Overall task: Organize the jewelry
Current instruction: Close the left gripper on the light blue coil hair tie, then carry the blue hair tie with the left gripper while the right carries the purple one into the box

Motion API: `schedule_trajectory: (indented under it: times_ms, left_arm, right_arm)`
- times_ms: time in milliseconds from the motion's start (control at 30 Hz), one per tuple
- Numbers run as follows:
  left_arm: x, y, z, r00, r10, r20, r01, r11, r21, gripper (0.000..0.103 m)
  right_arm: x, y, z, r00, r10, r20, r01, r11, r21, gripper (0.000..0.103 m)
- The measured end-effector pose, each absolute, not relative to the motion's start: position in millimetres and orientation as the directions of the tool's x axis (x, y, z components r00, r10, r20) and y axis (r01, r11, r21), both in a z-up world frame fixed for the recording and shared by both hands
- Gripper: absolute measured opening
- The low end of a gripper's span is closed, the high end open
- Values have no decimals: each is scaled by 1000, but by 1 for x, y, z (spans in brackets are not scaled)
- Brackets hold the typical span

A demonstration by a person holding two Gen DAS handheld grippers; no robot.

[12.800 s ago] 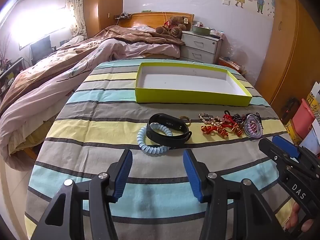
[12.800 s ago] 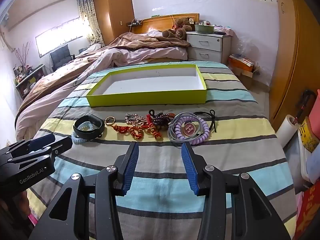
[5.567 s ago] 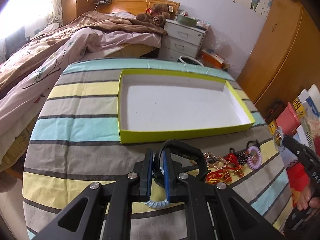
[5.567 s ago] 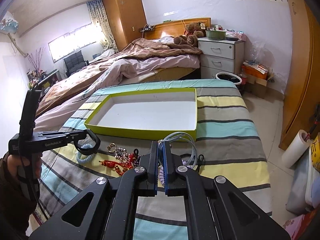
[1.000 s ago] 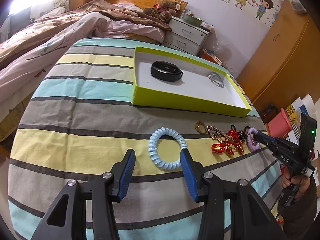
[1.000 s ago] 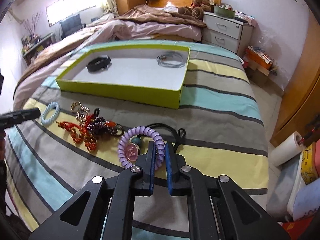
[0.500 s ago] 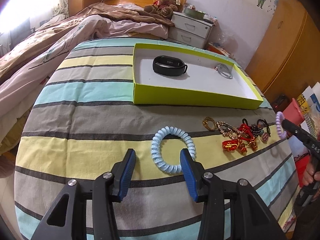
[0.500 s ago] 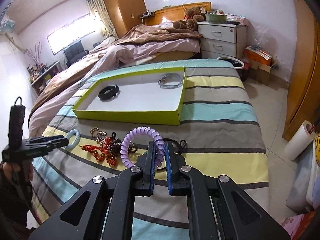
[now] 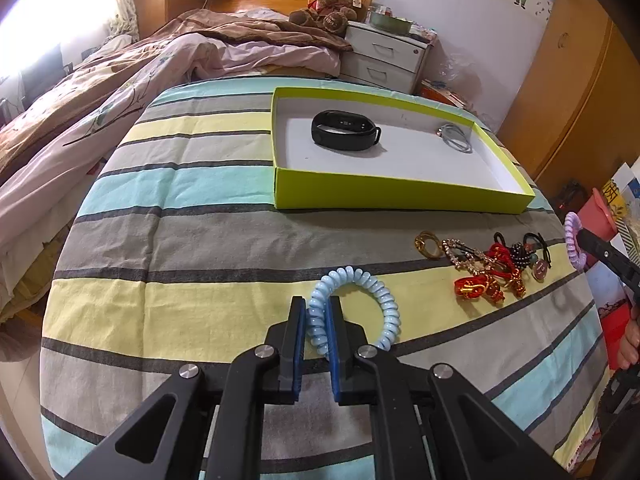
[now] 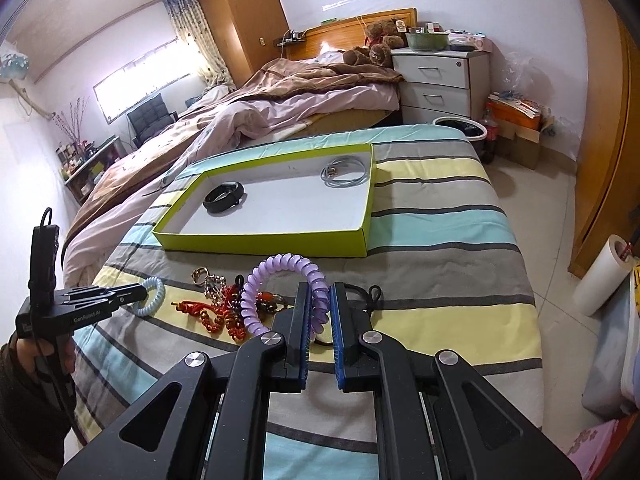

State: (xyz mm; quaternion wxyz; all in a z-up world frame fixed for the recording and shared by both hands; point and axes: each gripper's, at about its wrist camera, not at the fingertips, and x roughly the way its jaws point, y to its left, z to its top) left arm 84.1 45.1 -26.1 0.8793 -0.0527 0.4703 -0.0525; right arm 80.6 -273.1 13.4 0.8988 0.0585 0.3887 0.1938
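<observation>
With the pale-blue spiral hair tie (image 9: 352, 304) clamped in the left gripper (image 9: 316, 344) on the striped bedspread (image 9: 192, 240) and the purple spiral hair tie (image 10: 280, 292) pinched in the right gripper (image 10: 318, 320), the yellow-green tray (image 9: 384, 196) is found farther off, ahead of both.

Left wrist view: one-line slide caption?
Left gripper shut on the blue coil band on the striped bedspread, green tray behind.

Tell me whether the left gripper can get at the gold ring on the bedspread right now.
Probably not yet: the left gripper is shut on the blue coil tie. The gold ring lies uncovered beside the red cords, so the way is free once the tie is dropped.
</observation>
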Motion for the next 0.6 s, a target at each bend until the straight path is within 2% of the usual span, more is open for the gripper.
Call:
schedule_trajectory:
  times_ms: [600]
  left_arm:
    - [80, 44, 8, 613, -204, -763, 81, 977, -197, 10]
  right_arm:
    - [78, -274, 27, 647, 396, -652, -300, 918, 260, 10]
